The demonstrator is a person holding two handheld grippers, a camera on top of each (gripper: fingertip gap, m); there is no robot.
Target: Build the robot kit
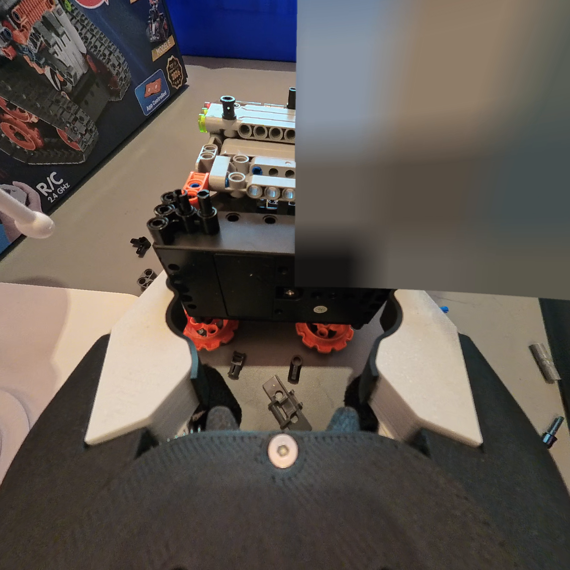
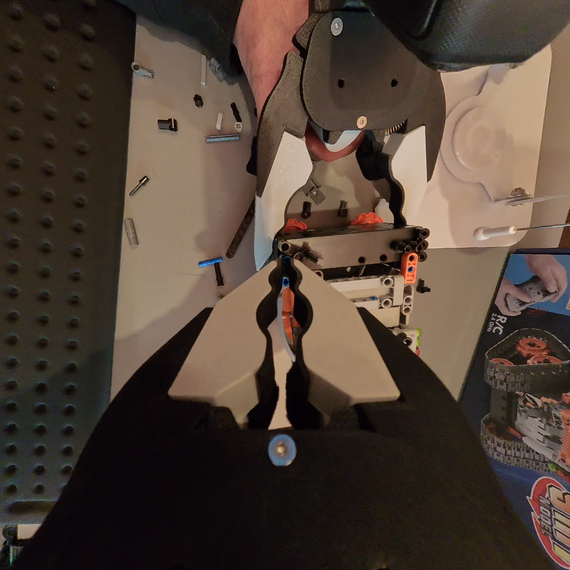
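Note:
A brick-built model with a black base block [image 1: 246, 277], grey beams [image 1: 253, 123] and orange gears [image 1: 212, 333] stands on the table. My left gripper [image 1: 282, 305] is shut on the black base block, with one finger on each side. It also shows in the right wrist view [image 2: 336, 229], held by a hand [image 2: 265, 61]. My right gripper [image 2: 285, 263] is shut on a small dark piece with a blue end, its tips at the model's [image 2: 354, 246] top left corner. A blurred patch hides the right half of the left wrist view.
The printed product box [image 1: 77, 92] stands beside the model, also in the right wrist view [image 2: 524, 385]. Loose pins and axles [image 2: 222, 138] lie on the table by a black studded mat [image 2: 55, 246]. A white tray [image 2: 481, 138] and a white-handled tool [image 2: 493, 233] lie behind. Small dark parts [image 1: 287, 404] lie under the left gripper. Spacing between my two grippers at the tips: around 7 cm.

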